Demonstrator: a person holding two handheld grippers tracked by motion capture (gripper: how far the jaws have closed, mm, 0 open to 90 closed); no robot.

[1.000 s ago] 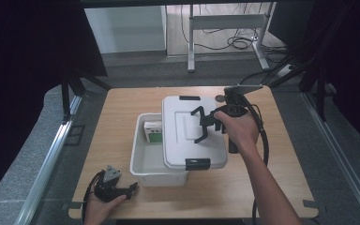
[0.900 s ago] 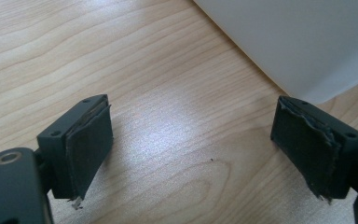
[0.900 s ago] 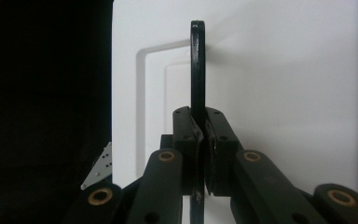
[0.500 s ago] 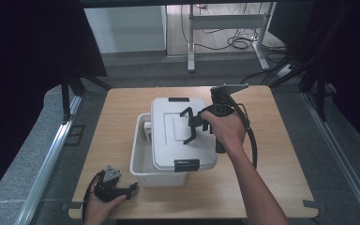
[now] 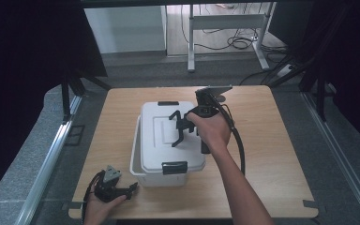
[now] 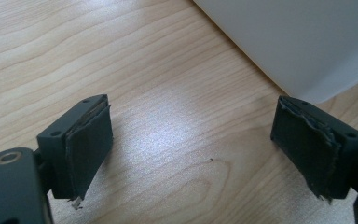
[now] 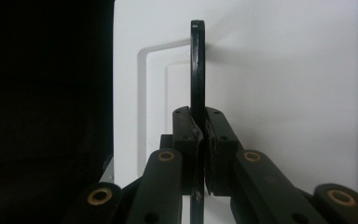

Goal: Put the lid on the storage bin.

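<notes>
A white plastic box [image 5: 134,161] stands mid-table with its white lid [image 5: 157,140] lying almost square over it; a thin strip of the box rim shows along the left. My right gripper [image 5: 180,129] hangs above the lid, shut on the lid's thin black handle [image 5: 176,123]. In the right gripper view the pads clamp the upright handle [image 7: 196,70] against the white lid [image 7: 284,93], the gripper [image 7: 199,128] being fully closed. My left gripper [image 5: 122,190] rests on the table's front left corner, open, with bare wood between its pads [image 6: 88,144]. The box's corner [image 6: 298,42] lies just beyond it.
Black latches sit at the lid's front [image 5: 174,167] and back [image 5: 168,103] edges. The wooden table [image 5: 272,154] has free surface right of the box. A cable [image 5: 240,150] trails from the right gripper. Dark curtains flank the table; a desk frame stands behind.
The right gripper carried the lid leftward by its handle. The lid now covers the box opening and the green-labelled item that showed inside. The left gripper stayed put.
</notes>
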